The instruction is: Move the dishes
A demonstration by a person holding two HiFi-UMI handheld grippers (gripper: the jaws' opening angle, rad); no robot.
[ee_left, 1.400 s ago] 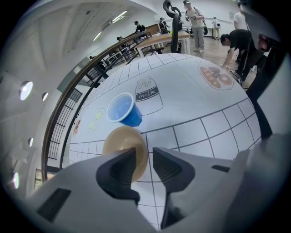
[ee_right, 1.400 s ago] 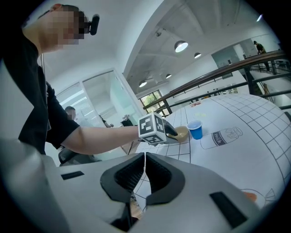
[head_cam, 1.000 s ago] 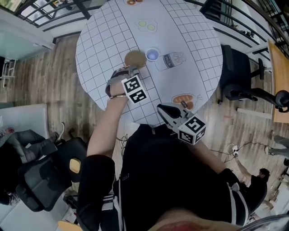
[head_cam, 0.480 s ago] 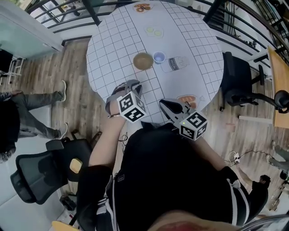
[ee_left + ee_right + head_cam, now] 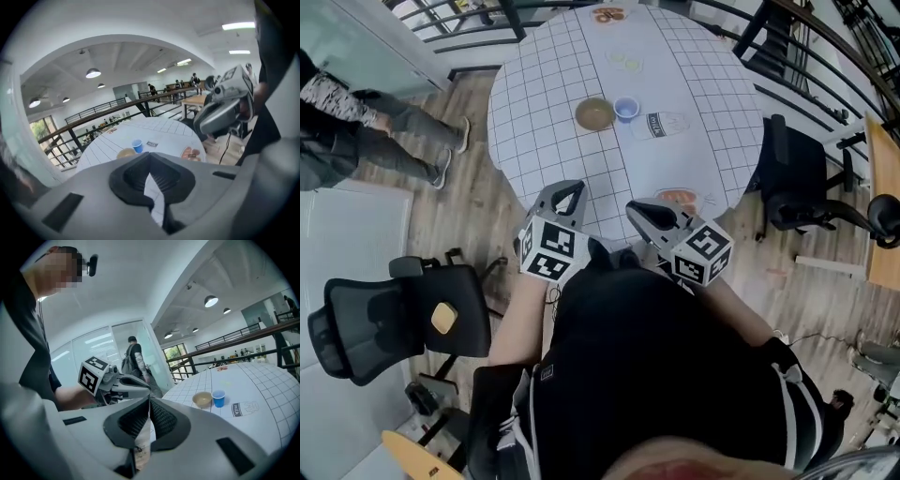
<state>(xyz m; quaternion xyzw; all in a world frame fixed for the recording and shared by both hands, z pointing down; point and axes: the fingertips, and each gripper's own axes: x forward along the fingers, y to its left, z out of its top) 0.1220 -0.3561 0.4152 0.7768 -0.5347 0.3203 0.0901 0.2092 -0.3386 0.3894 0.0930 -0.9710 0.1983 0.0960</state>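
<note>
A tan bowl point(image 5: 595, 113) stands on the round white gridded table point(image 5: 544, 84), touching or nearly touching a small blue cup point(image 5: 626, 109) on its right. Both grippers hover over the table's near edge, well short of the dishes. My left gripper point(image 5: 571, 188) is shut with nothing in it; its view shows the bowl point(image 5: 125, 153) and cup point(image 5: 137, 146) far ahead. My right gripper point(image 5: 636, 208) is shut and empty too, with the bowl point(image 5: 203, 399) and cup point(image 5: 218, 398) off to its right.
Printed pictures lie flat on the table: a milk carton point(image 5: 661, 122), bread point(image 5: 680, 199), and others at the far side. A black office chair point(image 5: 394, 314) stands at lower left, another point(image 5: 792, 173) at right. A person point(image 5: 356, 131) walks at the left.
My left gripper drew back from the bowl to the table's near edge, leaving the bowl beside the cup. The right gripper barely moved. A person came into view at left.
</note>
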